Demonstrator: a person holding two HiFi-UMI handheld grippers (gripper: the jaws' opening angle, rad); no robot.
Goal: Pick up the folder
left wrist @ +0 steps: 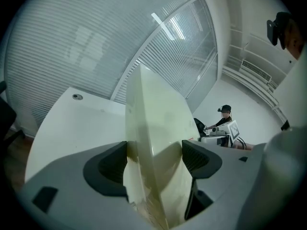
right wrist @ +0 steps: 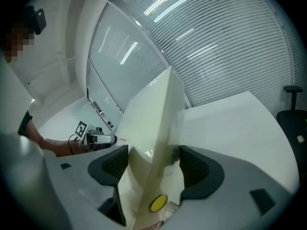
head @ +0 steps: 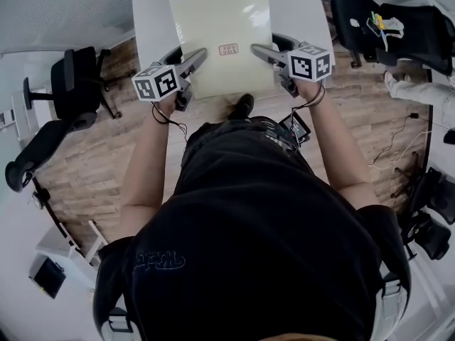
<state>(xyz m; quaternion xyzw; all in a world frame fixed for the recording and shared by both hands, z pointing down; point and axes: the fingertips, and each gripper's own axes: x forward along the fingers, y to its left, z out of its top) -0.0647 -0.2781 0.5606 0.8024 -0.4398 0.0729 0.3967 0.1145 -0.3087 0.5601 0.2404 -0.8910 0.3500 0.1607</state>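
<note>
The folder (head: 224, 38) is a pale yellow-green sheet with a small red label near its front edge, held over the white table (head: 153, 20). My left gripper (head: 197, 57) is shut on its near left edge and my right gripper (head: 259, 50) on its near right edge. In the left gripper view the folder (left wrist: 158, 114) stands edge-on, pinched between the jaws of that gripper (left wrist: 154, 159). The right gripper view shows the same: the folder (right wrist: 153, 109) is clamped in the right gripper (right wrist: 153, 164), with a yellow round button (right wrist: 159, 203) near its bottom.
A black office chair (head: 75, 84) stands on the wooden floor at the left, and another (head: 398, 27) at the right with things on it. Slatted glass walls rise behind the table. A seated person (left wrist: 223, 119) is far off.
</note>
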